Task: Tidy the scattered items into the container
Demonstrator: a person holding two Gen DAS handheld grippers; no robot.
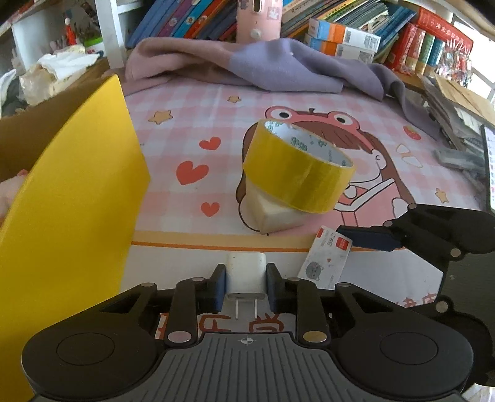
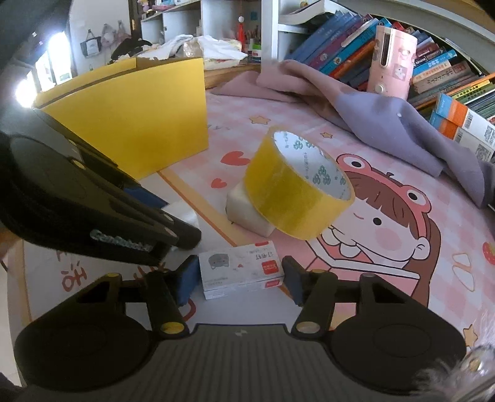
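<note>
My left gripper is shut on a white plug charger, prongs pointing back at the camera; it also shows in the right wrist view. My right gripper is open, its pads on either side of a small white staple box, apart from it; the box also shows in the left wrist view. A yellow tape roll leans tilted on a white block. The yellow cardboard box stands at the left.
A pink cartoon mat covers the table. A pink and purple cloth lies at the back, with a pink bottle and rows of books behind it. A phone lies at the right edge.
</note>
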